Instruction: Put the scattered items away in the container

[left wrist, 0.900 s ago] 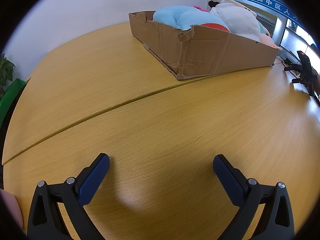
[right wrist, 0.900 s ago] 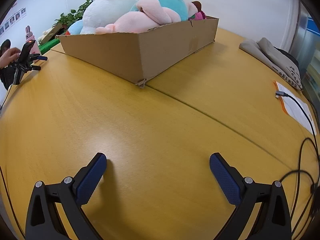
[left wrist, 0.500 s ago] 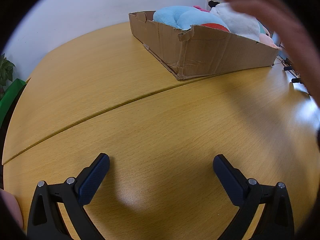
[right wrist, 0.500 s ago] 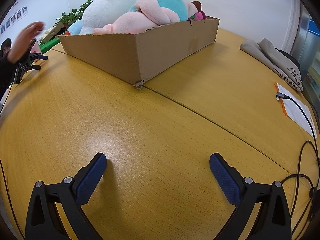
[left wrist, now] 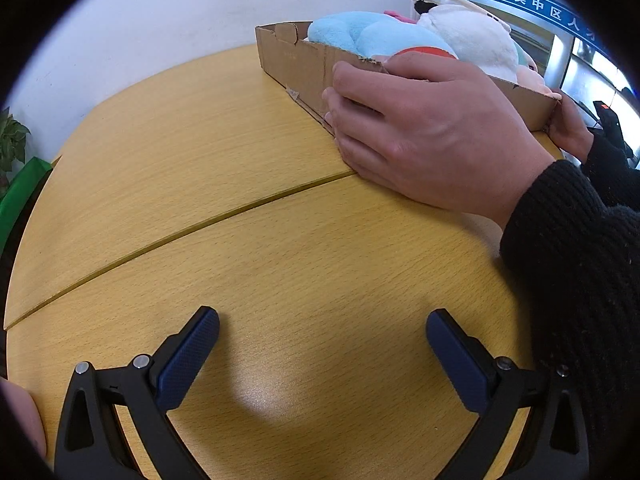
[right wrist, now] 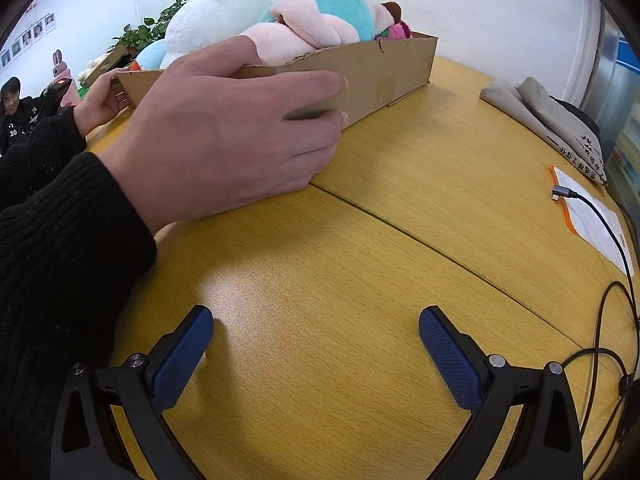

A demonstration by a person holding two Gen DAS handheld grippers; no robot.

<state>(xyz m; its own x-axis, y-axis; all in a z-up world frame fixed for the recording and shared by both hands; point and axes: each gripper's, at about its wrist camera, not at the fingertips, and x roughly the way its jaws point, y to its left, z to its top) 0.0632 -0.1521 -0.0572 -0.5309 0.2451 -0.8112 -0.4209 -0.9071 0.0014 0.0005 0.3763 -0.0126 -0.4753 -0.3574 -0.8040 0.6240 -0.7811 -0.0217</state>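
Note:
A shallow cardboard box (left wrist: 298, 62) stands at the far side of the yellow wooden table (left wrist: 200, 152); it also shows in the right wrist view (right wrist: 392, 68). It holds soft toys: a blue one (left wrist: 360, 36), a white one (left wrist: 472, 36), and a teal-and-pink one (right wrist: 320, 12). Two bare hands grip the box, one at its near corner (left wrist: 420, 136) and one at its far end (left wrist: 572, 128). My left gripper (left wrist: 322, 340) is open and empty, low over the table. My right gripper (right wrist: 316, 336) is open and empty too.
A black-sleeved arm (right wrist: 52, 240) crosses the table between the grippers and the box. Folded grey cloth (right wrist: 540, 108), a paper sheet (right wrist: 592, 216) and a cable (right wrist: 612, 300) lie at the right. A phone on a stand (right wrist: 58, 94) and a seated person (right wrist: 12, 100) are at far left.
A person's hands have come in and taken hold of the box at both ends. The box looks a little shifted. Both grippers have stayed still and open.

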